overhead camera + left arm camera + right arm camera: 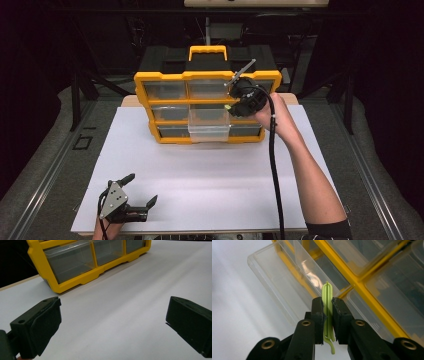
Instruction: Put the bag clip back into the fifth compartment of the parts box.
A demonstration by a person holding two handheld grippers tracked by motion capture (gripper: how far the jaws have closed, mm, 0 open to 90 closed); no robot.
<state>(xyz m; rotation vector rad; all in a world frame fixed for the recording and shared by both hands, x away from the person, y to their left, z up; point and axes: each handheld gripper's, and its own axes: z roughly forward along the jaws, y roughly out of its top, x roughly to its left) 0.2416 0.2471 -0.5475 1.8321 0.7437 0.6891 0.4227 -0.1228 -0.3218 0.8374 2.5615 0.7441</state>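
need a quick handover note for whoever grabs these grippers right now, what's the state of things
Right gripper: shut on a thin light-green clip, held up in front of the yellow drawer cabinet, just above its pulled-out clear drawer.
Left gripper: open, holding nothing, low over the white board at the near left.
Done: middle drawer is out, clip is gripped.
Left: probably drop the clip into the open drawer, then push the drawer shut. The other drawers look closed.
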